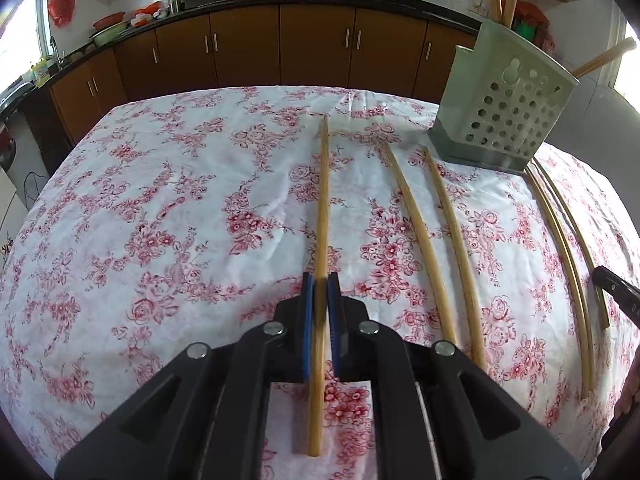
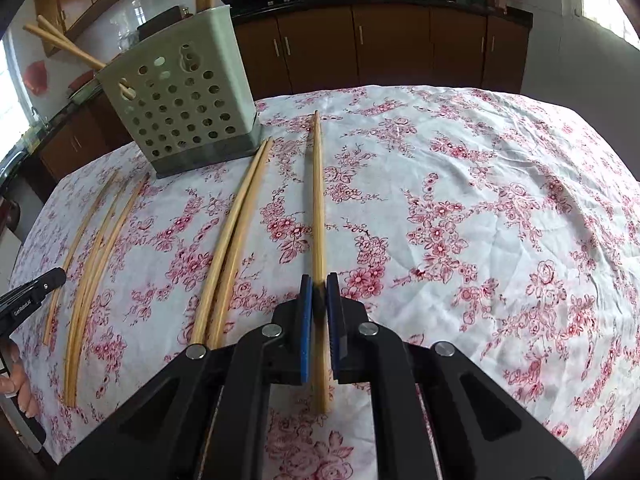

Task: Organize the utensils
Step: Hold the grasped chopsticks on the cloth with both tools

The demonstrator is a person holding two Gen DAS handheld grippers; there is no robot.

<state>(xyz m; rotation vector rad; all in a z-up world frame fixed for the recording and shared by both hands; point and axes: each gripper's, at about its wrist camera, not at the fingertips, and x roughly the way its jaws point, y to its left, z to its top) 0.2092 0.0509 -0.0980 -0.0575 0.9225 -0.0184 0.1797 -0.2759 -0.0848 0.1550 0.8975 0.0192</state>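
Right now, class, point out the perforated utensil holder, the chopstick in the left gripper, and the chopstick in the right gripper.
utensil holder [image 1: 508, 120], left wrist view, perforated wall.
left gripper's chopstick [image 1: 323, 200], left wrist view, mid shaft.
right gripper's chopstick [image 2: 317, 200], right wrist view, mid shaft.

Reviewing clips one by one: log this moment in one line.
left gripper: shut on chopstick | right gripper: shut on chopstick | holder: upright on tablecloth, some chopsticks inside | loose chopsticks remain
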